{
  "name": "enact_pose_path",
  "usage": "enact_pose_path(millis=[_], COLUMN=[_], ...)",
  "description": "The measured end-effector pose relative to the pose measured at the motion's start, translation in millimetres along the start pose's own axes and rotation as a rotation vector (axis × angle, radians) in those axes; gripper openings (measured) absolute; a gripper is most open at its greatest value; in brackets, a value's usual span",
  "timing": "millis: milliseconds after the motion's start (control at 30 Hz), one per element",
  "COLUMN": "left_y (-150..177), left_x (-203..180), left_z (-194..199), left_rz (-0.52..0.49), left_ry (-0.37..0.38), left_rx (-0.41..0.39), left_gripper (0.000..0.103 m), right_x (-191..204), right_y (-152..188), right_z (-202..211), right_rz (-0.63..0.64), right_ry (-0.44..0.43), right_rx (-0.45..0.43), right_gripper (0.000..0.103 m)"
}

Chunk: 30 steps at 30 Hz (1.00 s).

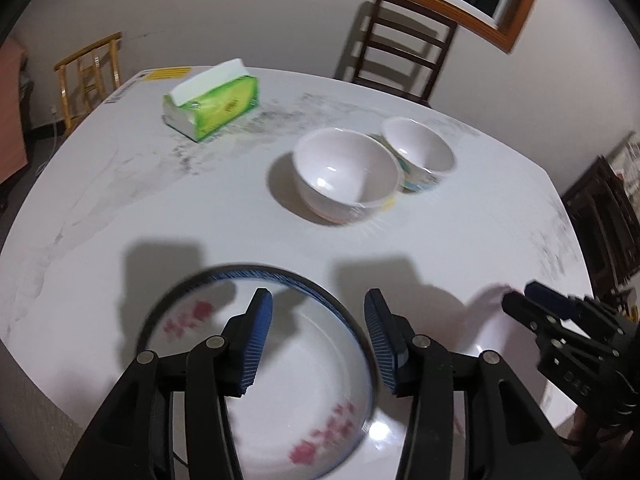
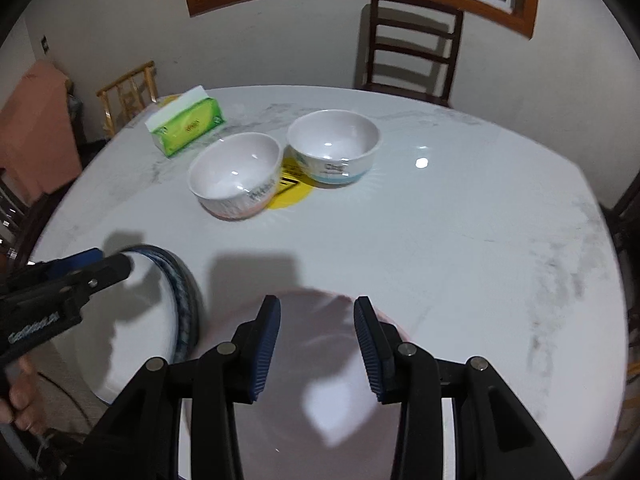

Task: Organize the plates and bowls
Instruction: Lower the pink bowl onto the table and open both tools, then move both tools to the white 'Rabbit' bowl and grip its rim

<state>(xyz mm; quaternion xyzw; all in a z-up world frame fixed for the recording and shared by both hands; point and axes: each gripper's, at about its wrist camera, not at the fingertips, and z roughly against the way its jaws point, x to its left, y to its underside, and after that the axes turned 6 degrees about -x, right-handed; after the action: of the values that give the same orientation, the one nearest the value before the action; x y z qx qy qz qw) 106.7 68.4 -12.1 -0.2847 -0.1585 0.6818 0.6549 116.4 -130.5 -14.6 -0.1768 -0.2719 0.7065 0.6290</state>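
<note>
Both grippers open, nothing gripped.
My left gripper (image 1: 318,340) hangs over the blue-rimmed plate (image 1: 304,400) w/ pink flowers, jaws apart, pads clear of it. Right gripper (image 2: 316,346), jaws also apart, is over a pale pink-rimmed plate (image 2: 320,400) just beside the first. Farther out on the table (image 2: 460,240): two white bowls (image 2: 236,176) (image 2: 333,148) side by side, then a green tissue pack (image 2: 186,126).

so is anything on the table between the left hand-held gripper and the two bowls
Nothing visible. Past the left hand-held gripper and the blue-rimmed plate under it, bare table runs to the two bowls; the tissue pack sits off to the left.
</note>
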Motion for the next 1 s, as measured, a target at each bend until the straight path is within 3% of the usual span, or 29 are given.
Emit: enact_pose_path(millis=[100,267,467,767,1000], left_y=[-13,-37,-62,-85,-87], left_x=[15,34,35,26,21], left_z=[-9,-27,-56,-94,-122], left_rz=[0.047,0.131,0.155,0.123,0.083], left_ry=[-0.023,-0.008,0.004,-0.002,-0.013], left_rx=[-0.01,-0.007,0.011,0.018,0.056], left_gripper=[0.046,0.046,0.046,0.045,0.044], right_x=[-5,-3,-5,2,12], right_y=[-14,-40,-70,-100,-109], right_z=[-13,-33,-67,-111,-139], right_rz=[-0.068,-0.088,-0.133,-0.128,-0.078], right_ry=[-0.098,-0.121,-0.177,-0.195,-0.155], right_rx=[0.041,0.051,0.085,0.107,0.143], right_gripper=[0.039,0.039,0.039,0.039,0.039])
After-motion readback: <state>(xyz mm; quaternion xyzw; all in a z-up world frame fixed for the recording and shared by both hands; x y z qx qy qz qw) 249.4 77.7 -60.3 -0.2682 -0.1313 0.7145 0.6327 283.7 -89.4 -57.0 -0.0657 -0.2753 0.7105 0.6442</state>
